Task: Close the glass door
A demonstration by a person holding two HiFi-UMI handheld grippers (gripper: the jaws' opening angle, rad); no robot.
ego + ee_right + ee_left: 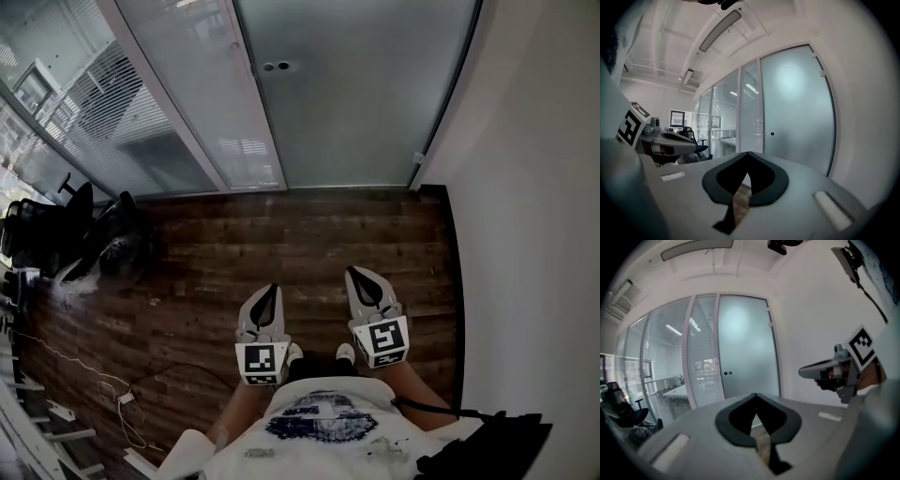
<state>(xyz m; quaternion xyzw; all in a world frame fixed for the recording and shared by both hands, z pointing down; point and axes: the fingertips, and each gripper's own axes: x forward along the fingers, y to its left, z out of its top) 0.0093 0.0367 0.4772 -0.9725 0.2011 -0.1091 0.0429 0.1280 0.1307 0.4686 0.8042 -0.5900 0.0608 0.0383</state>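
Note:
The frosted glass door (361,94) stands ahead of me, its leaf spanning from the white frame post to the wall on the right. Two small round lock fittings (277,67) sit near its left edge. My left gripper (270,292) and right gripper (361,277) are held side by side over the wooden floor, well short of the door and touching nothing. Both are shut and hold nothing. In the left gripper view the door (747,348) lies beyond the closed tips of the left gripper (756,398). In the right gripper view the door (797,108) lies beyond the right gripper (749,155).
A glass partition with blinds (122,112) runs off to the left of the door. Black office chairs (66,230) stand at the left. Cables and a white plug (124,397) lie on the floor at lower left. A white wall (534,234) closes the right side.

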